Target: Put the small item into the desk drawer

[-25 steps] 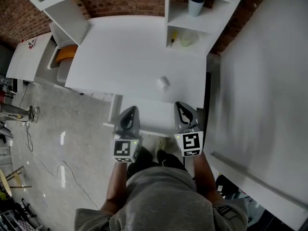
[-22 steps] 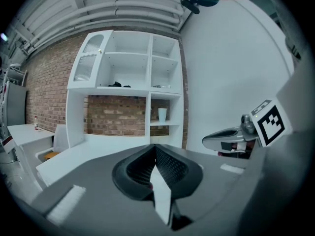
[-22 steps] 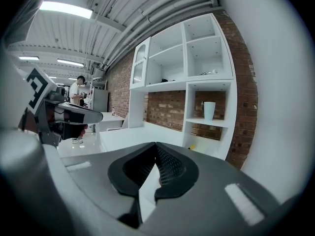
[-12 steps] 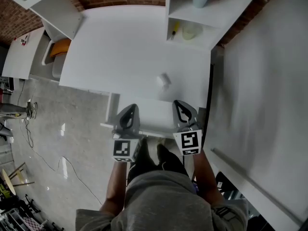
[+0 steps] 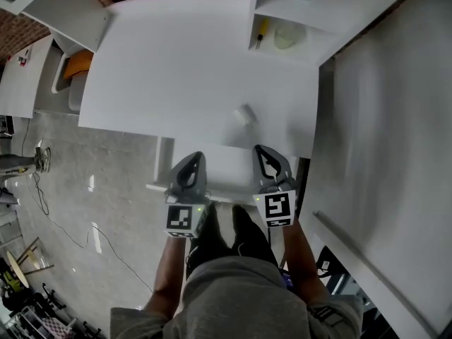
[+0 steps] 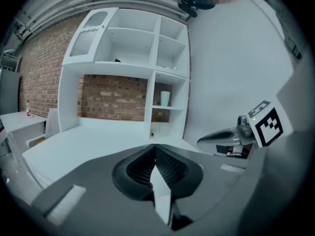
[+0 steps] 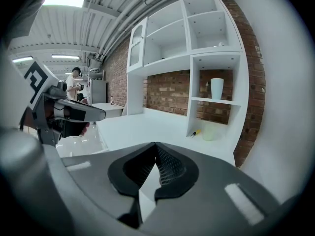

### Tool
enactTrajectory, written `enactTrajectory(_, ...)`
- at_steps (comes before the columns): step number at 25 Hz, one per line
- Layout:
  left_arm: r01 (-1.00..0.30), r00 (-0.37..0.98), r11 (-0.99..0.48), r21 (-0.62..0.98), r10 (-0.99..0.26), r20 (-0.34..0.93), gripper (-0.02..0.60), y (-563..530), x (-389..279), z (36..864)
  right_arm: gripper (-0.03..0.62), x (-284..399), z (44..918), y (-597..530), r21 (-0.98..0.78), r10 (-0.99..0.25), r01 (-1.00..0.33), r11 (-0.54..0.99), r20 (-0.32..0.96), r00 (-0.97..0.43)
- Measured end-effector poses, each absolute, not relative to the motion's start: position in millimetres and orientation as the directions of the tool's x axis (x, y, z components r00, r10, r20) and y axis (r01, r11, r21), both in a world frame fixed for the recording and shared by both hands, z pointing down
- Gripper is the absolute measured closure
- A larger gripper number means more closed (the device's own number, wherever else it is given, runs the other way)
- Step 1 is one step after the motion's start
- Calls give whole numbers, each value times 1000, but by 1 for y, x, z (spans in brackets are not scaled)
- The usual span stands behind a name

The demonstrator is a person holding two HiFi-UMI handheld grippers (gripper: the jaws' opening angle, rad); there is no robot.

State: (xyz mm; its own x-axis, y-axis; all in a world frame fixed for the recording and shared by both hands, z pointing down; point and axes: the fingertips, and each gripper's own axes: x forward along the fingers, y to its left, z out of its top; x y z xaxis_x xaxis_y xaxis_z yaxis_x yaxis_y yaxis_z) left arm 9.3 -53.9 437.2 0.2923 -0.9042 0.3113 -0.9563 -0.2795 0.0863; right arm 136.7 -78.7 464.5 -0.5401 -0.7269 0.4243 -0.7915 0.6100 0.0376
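jaws shut tight on both sides, nothing between them. left gripper and right gripper hang side by side at the front edge of the white desk. both are over what i take to be the drawer, a white slab jutting out below that edge. can't tell from above whether it's pulled open enough to take anything.

small item, pale and stubby, lies on the desk just beyond the drawer, apart from both grippers and nearer the right one. it's well short of the shelf unit at the back right.

my read: nothing picked up yet, so this is the approach. to do it well:
- spread the right jaws before they get near the item, not on top of it.
- come down over it w/ the jaws straddling its narrow side, then close gently. it looks light and could skid on the smooth top.
- pale item on a white desk = poor contrast, so i'd trust the right gripper view for lining up.
- check the drawer gap first. if it's too tight, hook the front w/ the left and pull it out.
- keep the left clear of the drop path.
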Motion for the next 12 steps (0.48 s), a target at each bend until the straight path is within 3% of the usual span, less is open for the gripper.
enactTrajectory(12,-939,345,-311,151,-864,368,569,-78,7,485,591,129,509,-102,27,-712,-807,590,489,-504)
